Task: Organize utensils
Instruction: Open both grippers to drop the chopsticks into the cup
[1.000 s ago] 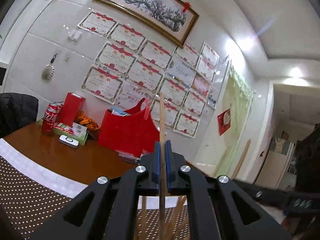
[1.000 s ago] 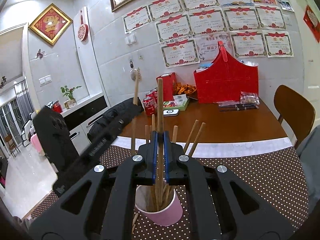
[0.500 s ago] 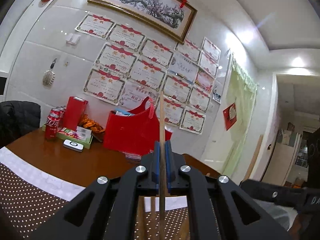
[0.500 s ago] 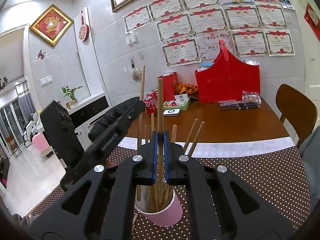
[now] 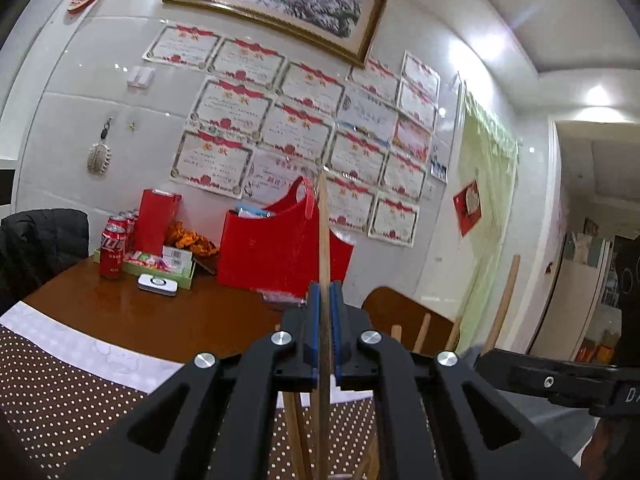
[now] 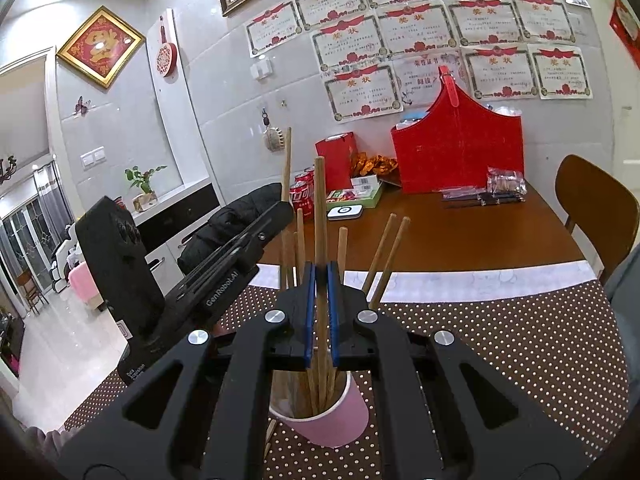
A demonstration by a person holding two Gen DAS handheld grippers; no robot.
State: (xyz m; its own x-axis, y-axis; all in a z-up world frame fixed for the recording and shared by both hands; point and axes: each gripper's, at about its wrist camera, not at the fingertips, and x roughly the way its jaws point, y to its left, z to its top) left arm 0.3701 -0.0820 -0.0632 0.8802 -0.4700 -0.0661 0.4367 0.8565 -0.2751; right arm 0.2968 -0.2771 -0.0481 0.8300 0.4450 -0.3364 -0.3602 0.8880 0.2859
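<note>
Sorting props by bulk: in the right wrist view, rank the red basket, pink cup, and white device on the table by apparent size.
1. red basket
2. pink cup, though it sits much nearer the camera, which inflates it
3. white device

The pink cup hides the chopsticks' lower ends; the certificates' text is illegible.

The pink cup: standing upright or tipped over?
Upright: the pink cup stands on the dotted mat, chopsticks sticking up from it.
</note>
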